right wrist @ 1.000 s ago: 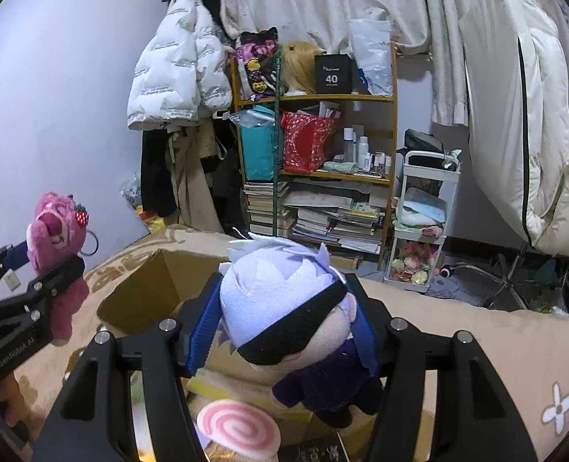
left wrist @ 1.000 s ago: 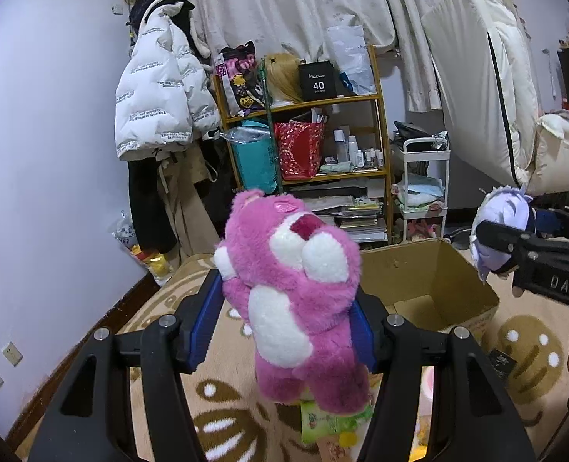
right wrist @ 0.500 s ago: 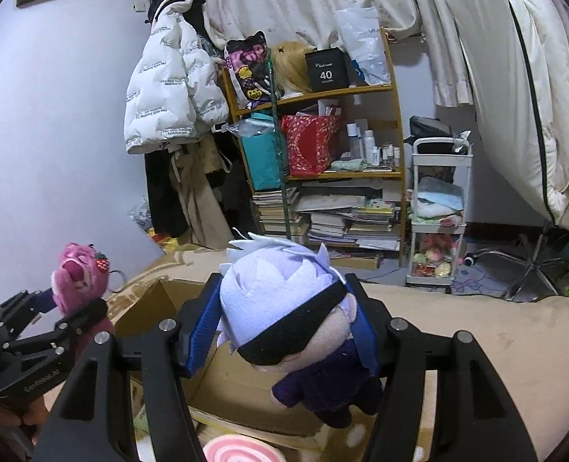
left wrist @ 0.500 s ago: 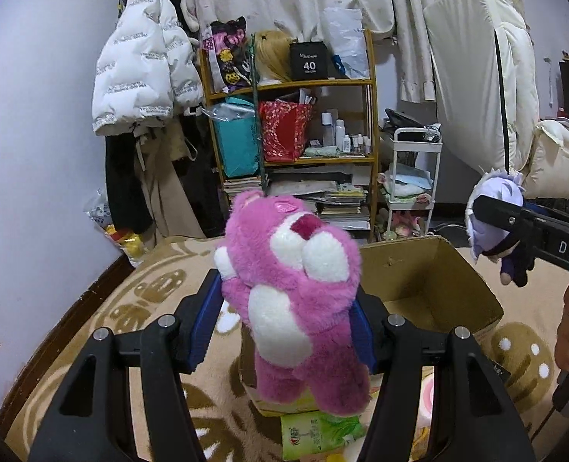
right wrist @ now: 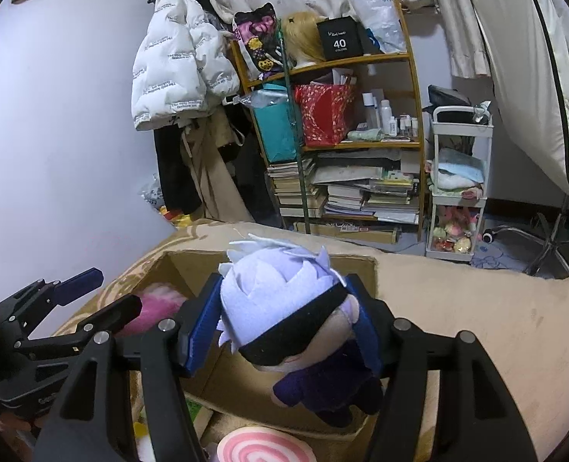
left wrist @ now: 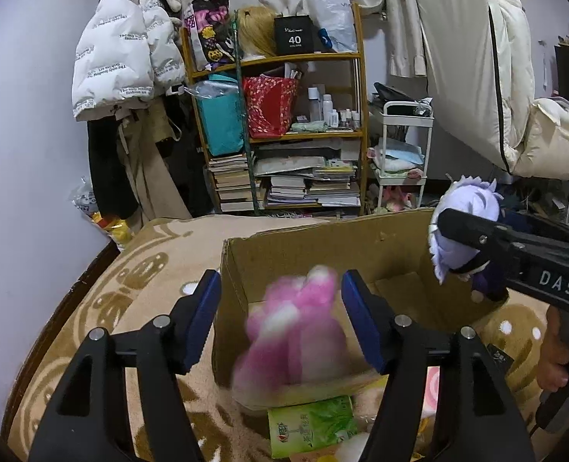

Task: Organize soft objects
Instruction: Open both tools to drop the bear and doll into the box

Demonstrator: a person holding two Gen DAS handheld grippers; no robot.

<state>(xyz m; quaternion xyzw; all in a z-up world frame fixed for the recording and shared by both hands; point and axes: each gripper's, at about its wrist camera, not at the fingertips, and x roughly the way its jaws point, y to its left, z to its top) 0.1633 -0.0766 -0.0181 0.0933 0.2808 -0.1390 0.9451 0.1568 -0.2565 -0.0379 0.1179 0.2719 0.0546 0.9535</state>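
My left gripper (left wrist: 280,315) is open above the near wall of an open cardboard box (left wrist: 322,246). The pink plush bear (left wrist: 296,331) is blurred below the spread fingers, falling free into the box; it shows as a pink blur in the right wrist view (right wrist: 157,300). My right gripper (right wrist: 288,327) is shut on a white-haired doll (right wrist: 280,304) with a black blindfold and dark purple body, held over the box (right wrist: 269,392). The doll also shows in the left wrist view (left wrist: 461,231) at the box's right side.
The box sits on a beige patterned blanket (left wrist: 130,288). A green packet (left wrist: 311,423) and a pink swirl cushion (right wrist: 265,446) lie in front of it. A cluttered shelf (left wrist: 284,131), a white cart (left wrist: 399,154) and hanging coats (left wrist: 122,46) stand behind.
My left gripper has opened and let go of the pink bear, which now drops toward the box. Both grippers have moved closer over the box. The right still holds the doll.
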